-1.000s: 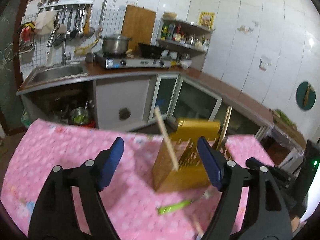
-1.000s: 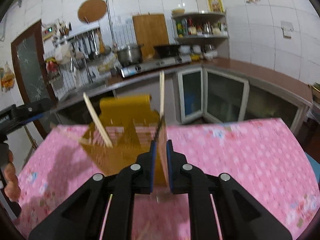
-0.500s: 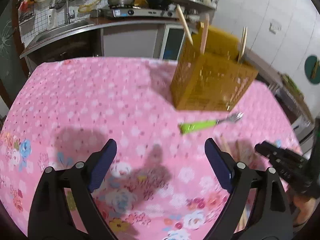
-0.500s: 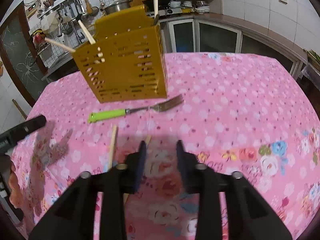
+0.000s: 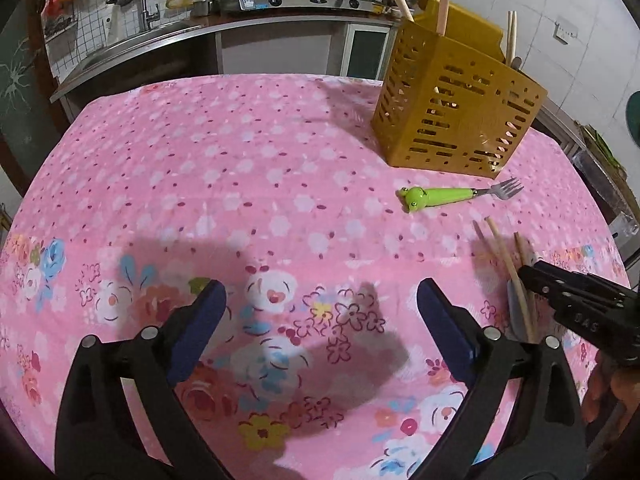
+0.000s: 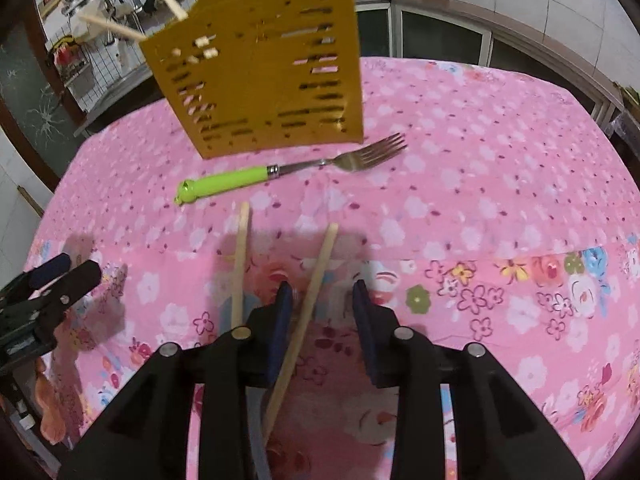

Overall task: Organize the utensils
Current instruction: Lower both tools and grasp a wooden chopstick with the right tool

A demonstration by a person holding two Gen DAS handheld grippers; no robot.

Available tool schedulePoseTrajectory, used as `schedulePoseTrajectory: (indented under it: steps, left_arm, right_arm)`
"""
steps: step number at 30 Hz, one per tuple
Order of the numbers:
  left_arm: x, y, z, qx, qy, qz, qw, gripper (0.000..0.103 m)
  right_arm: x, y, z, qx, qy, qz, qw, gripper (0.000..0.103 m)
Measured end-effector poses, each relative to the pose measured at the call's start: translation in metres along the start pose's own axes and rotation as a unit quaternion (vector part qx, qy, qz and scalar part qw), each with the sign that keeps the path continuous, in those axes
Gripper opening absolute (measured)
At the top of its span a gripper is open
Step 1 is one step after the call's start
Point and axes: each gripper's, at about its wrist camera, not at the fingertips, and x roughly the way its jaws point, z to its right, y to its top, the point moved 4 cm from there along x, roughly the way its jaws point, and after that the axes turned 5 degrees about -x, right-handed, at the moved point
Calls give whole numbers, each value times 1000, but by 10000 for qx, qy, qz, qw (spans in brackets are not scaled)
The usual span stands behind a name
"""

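Holder: the yellow slotted holder (image 5: 456, 116) stands upright on the far right of the desk (image 5: 240, 168), which wears a pink flowered cloth.
Done: several chopsticks already stand in the holder (image 6: 264, 68), their tops poking out above its rim; at least four show across the two views.
Left, fork: a fork (image 5: 456, 195) with a green frog handle lies flat on the cloth just in front of the holder, tines to the right, apart from both grippers.
Left, chopsticks: two loose chopsticks (image 6: 312, 300) lie on the cloth nearer than the fork, side by side and slightly splayed. A grey strip, perhaps a blade, lies under them; too hidden to name.
Right gripper: the right gripper (image 6: 320, 320) is low over the loose pair. One stick runs between its fingers, the other lies just outside the left finger. The gap is narrow and closing, and the pads do not look pressed on the stick yet.
Left gripper: the left gripper (image 5: 320, 320) hangs over bare cloth on the near left, fingers wide and widening, nothing between them.
Progress: judged roughly midway or past it; some sticks are stowed, while the fork and two sticks remain out.
Step in hand: likely picking up one loose chopstick for the holder.
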Motion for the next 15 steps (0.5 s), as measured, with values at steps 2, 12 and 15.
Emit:
schedulePoseTrajectory:
  steps: [2, 12, 15]
  left_arm:
    - [1, -1, -1, -38, -10, -25, 10000, 93]
    - [3, -2, 15, 4, -18, -137, 9999, 96]
    - [5, -3, 27, 64, -29, -194, 9998, 97]
  right_arm:
    - [1, 2, -3, -103, -158, 0, 9998, 21]
    - [-6, 7, 19, -112, -212, 42, 9997, 11]
    - [-9, 7, 40, -37, -214, 9, 9998, 11]
